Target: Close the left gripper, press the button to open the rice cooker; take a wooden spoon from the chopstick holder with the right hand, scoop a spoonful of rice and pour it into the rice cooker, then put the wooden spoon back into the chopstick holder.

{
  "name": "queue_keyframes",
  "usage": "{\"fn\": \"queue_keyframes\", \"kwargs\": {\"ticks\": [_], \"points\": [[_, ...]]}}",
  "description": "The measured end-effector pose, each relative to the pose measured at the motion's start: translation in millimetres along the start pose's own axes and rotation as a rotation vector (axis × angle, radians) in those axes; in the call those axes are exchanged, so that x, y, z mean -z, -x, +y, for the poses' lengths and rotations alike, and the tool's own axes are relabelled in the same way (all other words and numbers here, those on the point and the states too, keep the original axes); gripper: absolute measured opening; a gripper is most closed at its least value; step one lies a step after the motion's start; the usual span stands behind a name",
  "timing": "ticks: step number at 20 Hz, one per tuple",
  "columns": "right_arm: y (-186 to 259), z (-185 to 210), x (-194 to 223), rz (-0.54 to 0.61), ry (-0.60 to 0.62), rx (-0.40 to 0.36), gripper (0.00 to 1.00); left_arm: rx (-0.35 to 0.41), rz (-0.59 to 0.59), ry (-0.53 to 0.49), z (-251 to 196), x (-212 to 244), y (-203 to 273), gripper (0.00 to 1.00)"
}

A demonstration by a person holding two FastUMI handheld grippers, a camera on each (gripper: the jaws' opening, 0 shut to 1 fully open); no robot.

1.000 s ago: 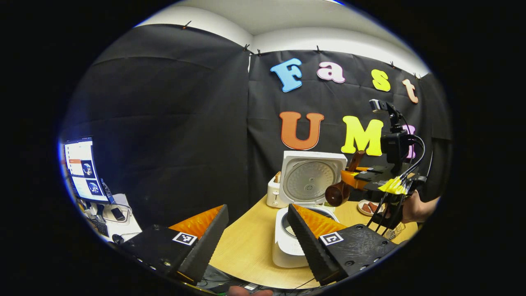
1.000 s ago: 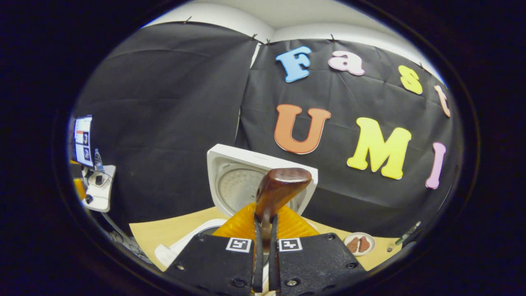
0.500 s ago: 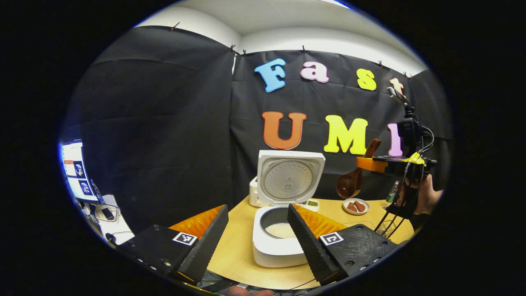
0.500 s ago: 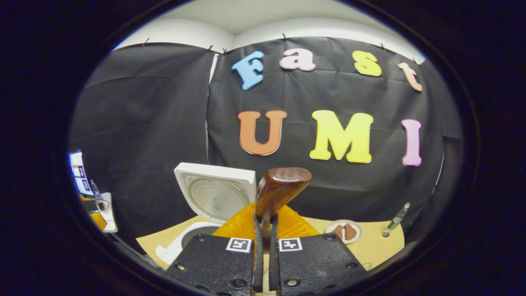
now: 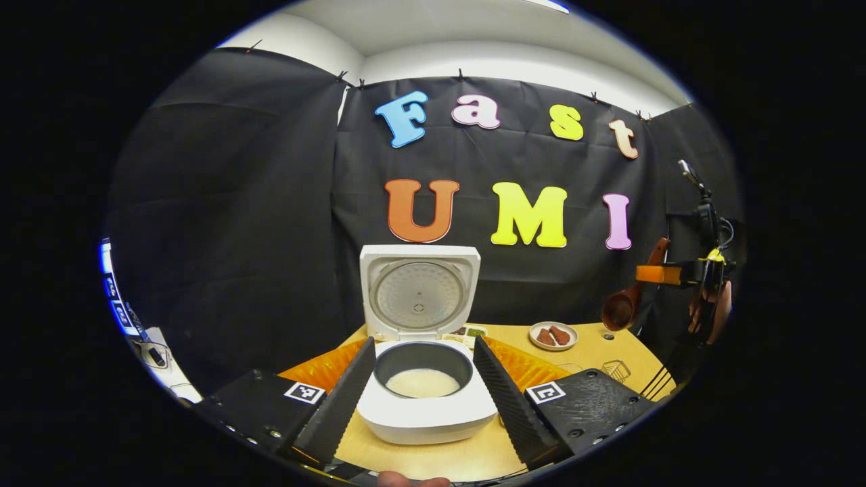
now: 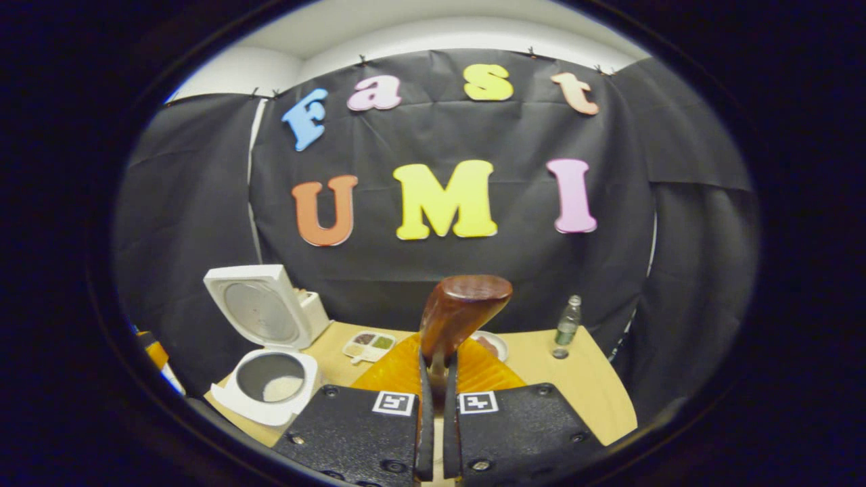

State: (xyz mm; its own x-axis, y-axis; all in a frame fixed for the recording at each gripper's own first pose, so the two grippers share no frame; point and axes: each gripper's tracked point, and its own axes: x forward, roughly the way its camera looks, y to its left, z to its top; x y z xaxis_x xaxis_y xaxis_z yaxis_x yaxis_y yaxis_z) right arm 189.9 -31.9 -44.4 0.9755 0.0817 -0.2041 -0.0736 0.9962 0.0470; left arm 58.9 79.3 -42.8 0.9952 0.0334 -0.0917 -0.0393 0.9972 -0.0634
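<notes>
The white rice cooker (image 5: 425, 411) stands open on the wooden table, lid (image 5: 418, 294) upright, with white rice in its dark pot (image 5: 422, 381). My left gripper (image 5: 423, 399) is open, and the cooker appears between its fingers a little farther off. Far right in the left gripper view, my right gripper (image 5: 666, 274) hangs above the table edge, shut on the brown wooden spoon (image 5: 621, 308), bowl hanging down. In the right gripper view the spoon (image 6: 461, 310) stands up from my right gripper (image 6: 436, 368), and the cooker (image 6: 269, 380) lies low left. A wire chopstick holder (image 5: 614, 370) sits below the spoon.
A plate of brown food (image 5: 553, 335) and a divided condiment tray (image 6: 369, 345) lie behind the cooker. A small bottle (image 6: 567, 323) stands at the table's (image 6: 595, 385) far right. A white toaster (image 6: 312, 306) is behind the lid. A hand (image 5: 717, 311) holds the right gripper.
My right gripper has carried the spoon away from over the cooker to the right, out past the plate. The left gripper stays open, and the cooker now appears centred between its fingers.
</notes>
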Motion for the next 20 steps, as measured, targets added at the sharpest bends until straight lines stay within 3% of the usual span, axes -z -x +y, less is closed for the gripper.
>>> {"fn": "queue_keyframes", "kwargs": {"ticks": [7,12,20], "points": [[-10,-86,56,0.099,-0.106,0.098,0.11,0.008,0.018,0.011,-31,-4,-18,0.93],[-39,-108,113,0.19,-0.194,0.1,0.11,-0.009,0.021,-0.005,-35,-14,-21,0.93],[-72,-120,188,0.283,-0.217,0.076,0.11,-0.027,0.076,-0.036,-47,-7,-28,0.93]]}}
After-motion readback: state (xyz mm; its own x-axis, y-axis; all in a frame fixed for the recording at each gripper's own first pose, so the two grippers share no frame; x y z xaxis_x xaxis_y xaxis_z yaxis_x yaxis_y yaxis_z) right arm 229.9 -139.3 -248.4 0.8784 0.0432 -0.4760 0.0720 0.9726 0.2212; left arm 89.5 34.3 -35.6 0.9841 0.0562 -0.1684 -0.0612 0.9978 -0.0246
